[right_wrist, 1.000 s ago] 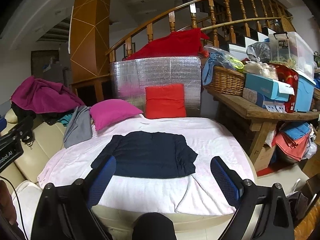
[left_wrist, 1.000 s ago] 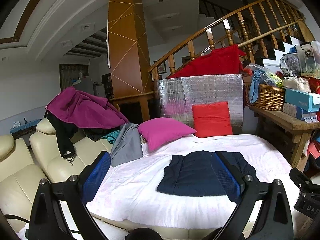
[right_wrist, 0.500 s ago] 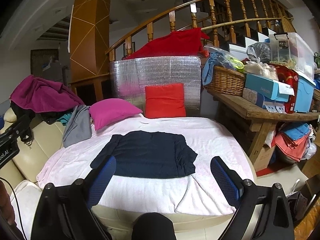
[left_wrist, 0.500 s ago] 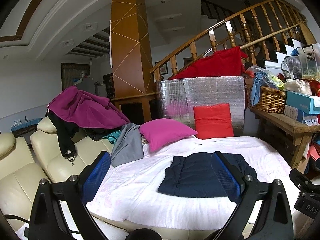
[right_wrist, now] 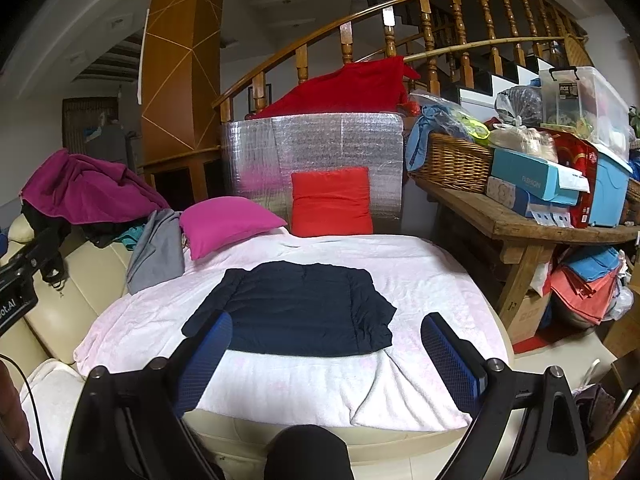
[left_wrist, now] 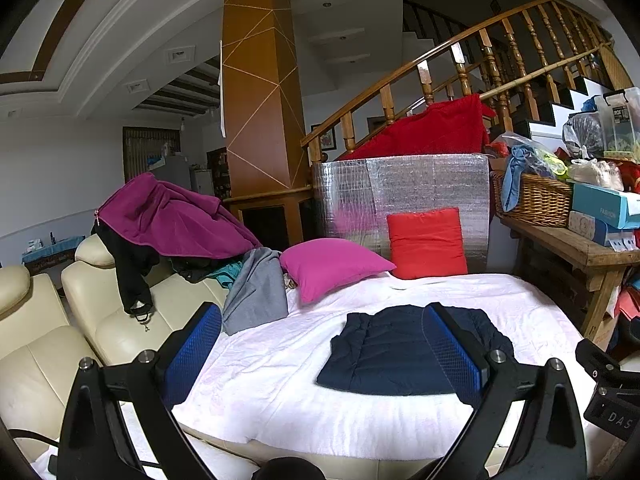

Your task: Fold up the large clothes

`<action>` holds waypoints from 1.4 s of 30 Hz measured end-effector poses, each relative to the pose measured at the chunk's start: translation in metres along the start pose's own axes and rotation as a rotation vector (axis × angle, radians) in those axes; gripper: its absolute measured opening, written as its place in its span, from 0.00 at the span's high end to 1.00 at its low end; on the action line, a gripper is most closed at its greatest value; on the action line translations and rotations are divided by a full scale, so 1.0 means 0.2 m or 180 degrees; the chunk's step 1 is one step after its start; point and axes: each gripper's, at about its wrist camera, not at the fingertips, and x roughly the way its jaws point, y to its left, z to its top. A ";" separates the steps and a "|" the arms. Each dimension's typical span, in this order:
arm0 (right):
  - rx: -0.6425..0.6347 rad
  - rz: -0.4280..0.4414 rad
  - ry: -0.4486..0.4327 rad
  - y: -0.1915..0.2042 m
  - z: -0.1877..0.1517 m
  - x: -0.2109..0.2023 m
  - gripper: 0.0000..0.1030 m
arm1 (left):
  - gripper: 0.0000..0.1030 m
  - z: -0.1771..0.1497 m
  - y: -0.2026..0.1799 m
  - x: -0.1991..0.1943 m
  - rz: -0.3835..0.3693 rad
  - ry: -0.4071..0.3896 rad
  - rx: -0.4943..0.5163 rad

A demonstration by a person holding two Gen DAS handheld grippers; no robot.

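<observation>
A dark navy garment (right_wrist: 300, 308) lies folded flat in a rough rectangle on the pale pink blanket (right_wrist: 420, 276) that covers the couch seat. The left wrist view shows the same navy garment (left_wrist: 384, 348) right of centre. My left gripper (left_wrist: 320, 352) is open with nothing between its blue pads, held back from the blanket's (left_wrist: 272, 368) near edge. My right gripper (right_wrist: 326, 354) is also open and holds nothing, hovering short of the garment's front edge. A pile of unfolded clothes, purple (left_wrist: 172, 216) on top and a grey piece (left_wrist: 256, 292) hanging down, sits on the couch back at left.
A magenta cushion (right_wrist: 228, 220) and a red cushion (right_wrist: 332, 200) lean at the back of the seat before a silver foil panel (right_wrist: 320, 144). A cluttered wooden bench (right_wrist: 520, 220) with a wicker basket (right_wrist: 448, 160) stands on the right. Cream couch seats (left_wrist: 48, 336) extend left.
Both grippers have stayed open and nearly still. The left wrist view has drifted slightly, so the navy garment sits a touch lower and further right.
</observation>
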 end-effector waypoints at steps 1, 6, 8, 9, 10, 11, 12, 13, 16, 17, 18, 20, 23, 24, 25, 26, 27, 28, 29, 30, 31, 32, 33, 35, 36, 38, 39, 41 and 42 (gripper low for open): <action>-0.0003 0.0003 0.0003 0.00 0.00 0.00 0.06 | 0.03 0.00 0.00 0.00 0.0002 -0.0002 0.0004; 0.0004 0.0011 0.0005 -0.02 0.01 0.01 0.06 | 0.03 -0.01 -0.01 -0.01 0.0009 -0.0010 0.0003; 0.0011 0.0009 -0.0005 -0.02 0.00 0.00 0.06 | 0.03 -0.01 -0.01 -0.01 0.0008 -0.0014 -0.0004; 0.0008 0.0008 -0.0008 -0.02 0.01 0.00 0.06 | 0.03 -0.01 -0.01 -0.01 0.0010 -0.0016 -0.0006; 0.0003 0.0004 -0.0009 -0.01 0.00 0.00 0.06 | 0.03 -0.01 -0.01 -0.01 0.0013 -0.0015 -0.0008; 0.0000 0.0003 -0.0007 -0.01 0.00 0.00 0.06 | 0.03 -0.01 -0.01 -0.01 0.0009 -0.0013 -0.0009; 0.0000 0.0003 -0.0005 -0.01 0.00 0.00 0.06 | 0.03 -0.01 -0.01 -0.02 0.0009 -0.0013 -0.0008; 0.0003 0.0005 -0.0003 0.00 0.00 0.00 0.06 | 0.03 -0.01 -0.01 -0.02 0.0016 -0.0015 -0.0009; 0.0007 0.0004 0.0003 0.01 0.00 0.00 0.06 | 0.03 -0.01 -0.01 -0.02 0.0008 -0.0008 -0.0010; 0.0006 -0.0002 0.0002 0.01 0.00 0.00 0.06 | 0.03 -0.01 -0.01 -0.02 0.0011 -0.0008 -0.0010; 0.0008 -0.0001 0.0002 0.01 0.00 0.00 0.06 | 0.03 -0.01 0.00 -0.02 0.0010 -0.0006 -0.0011; 0.0013 0.0003 0.0005 0.02 0.00 0.00 0.06 | 0.03 -0.01 0.00 -0.02 0.0001 -0.0001 -0.0013; 0.0012 -0.0006 0.0007 0.02 -0.01 0.00 0.06 | 0.03 -0.01 0.00 -0.02 -0.0004 0.0007 -0.0013; 0.0017 -0.0006 0.0007 0.02 -0.01 0.00 0.06 | 0.03 -0.01 0.00 -0.02 -0.0007 0.0007 -0.0011; 0.0021 -0.0005 0.0010 0.02 -0.01 0.00 0.06 | 0.03 -0.01 -0.01 -0.02 0.0004 0.0005 -0.0013; 0.0023 -0.0007 0.0013 0.02 -0.01 0.00 0.06 | 0.03 -0.01 -0.01 -0.02 0.0007 0.0005 -0.0013; 0.0020 -0.0012 0.0011 0.02 -0.01 0.00 0.06 | 0.03 -0.02 -0.01 -0.02 -0.0001 0.0010 -0.0013; 0.0016 -0.0018 0.0009 0.02 -0.01 0.00 0.06 | 0.03 -0.02 -0.01 -0.02 -0.0004 0.0013 -0.0015; 0.0013 -0.0025 0.0010 0.03 -0.01 0.00 0.06 | 0.03 -0.02 -0.01 -0.02 0.0000 0.0011 -0.0018; 0.0016 -0.0025 0.0013 0.03 -0.01 0.00 0.06 | 0.03 -0.02 0.00 -0.03 0.0002 0.0010 -0.0020; 0.0020 -0.0021 0.0018 0.03 -0.02 0.00 0.06 | 0.03 -0.02 0.00 -0.02 0.0001 0.0011 -0.0020; 0.0022 -0.0022 0.0021 0.03 -0.02 0.00 0.06 | 0.03 -0.02 0.00 -0.02 0.0003 0.0012 -0.0020; 0.0024 -0.0026 0.0022 0.03 -0.02 0.00 0.06 | 0.03 -0.02 0.00 -0.02 0.0004 0.0013 -0.0023; 0.0030 -0.0017 0.0023 0.02 -0.02 0.00 0.06 | 0.03 -0.02 0.00 -0.02 -0.0005 0.0021 -0.0027; 0.0033 -0.0015 0.0020 0.02 -0.02 0.00 0.06 | 0.03 -0.02 0.00 -0.02 -0.0002 0.0022 -0.0027; 0.0031 -0.0023 0.0006 0.03 -0.02 -0.01 0.06 | 0.03 -0.02 0.00 -0.02 -0.0001 0.0021 -0.0028; 0.0028 -0.0024 0.0005 0.03 -0.02 0.00 0.06 | 0.03 -0.02 0.00 -0.02 -0.0004 0.0024 -0.0025; 0.0022 -0.0020 0.0014 0.02 -0.02 0.00 0.06 | 0.03 -0.02 0.01 -0.01 0.0001 0.0030 -0.0023; 0.0020 -0.0024 0.0018 0.02 -0.02 0.00 0.06 | 0.03 -0.02 0.01 -0.01 -0.0004 0.0035 -0.0026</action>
